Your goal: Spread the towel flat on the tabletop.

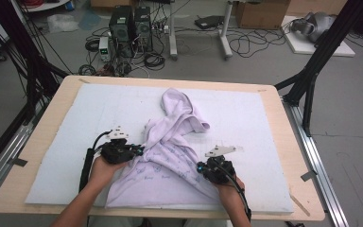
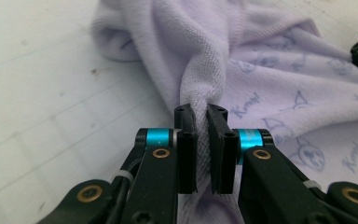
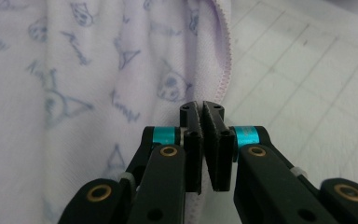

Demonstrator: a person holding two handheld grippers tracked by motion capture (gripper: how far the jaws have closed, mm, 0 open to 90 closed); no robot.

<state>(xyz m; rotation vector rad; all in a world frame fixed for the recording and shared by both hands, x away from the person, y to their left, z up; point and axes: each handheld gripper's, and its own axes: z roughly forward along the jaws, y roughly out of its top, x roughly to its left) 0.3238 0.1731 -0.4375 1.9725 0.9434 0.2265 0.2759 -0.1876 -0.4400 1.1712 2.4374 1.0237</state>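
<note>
A pale lilac cloth (image 1: 170, 151) with a faint blue print lies crumpled on the white mat (image 1: 66, 142) that covers the tabletop (image 1: 283, 142), from the middle of the mat down to its near edge. Its far end is bunched into a rumpled hump toward the mat's centre, while the near part spreads flatter along the near edge.

The left gripper (image 1: 139, 151) sits at the cloth's left side, held in the person's left hand (image 1: 101, 170). In the left gripper view its jaws are narrow and pinch a thick fold of the cloth (image 2: 200, 79) between the pads.

The right gripper (image 1: 200, 167) sits at the cloth's right side, nearer the mat's near edge, held in the right hand (image 1: 229, 187). In the right gripper view its jaws are almost together, clamped on the cloth's (image 3: 121, 70) stitched hem (image 3: 226, 51), with bare mat (image 3: 307, 93) just beside it.
</note>
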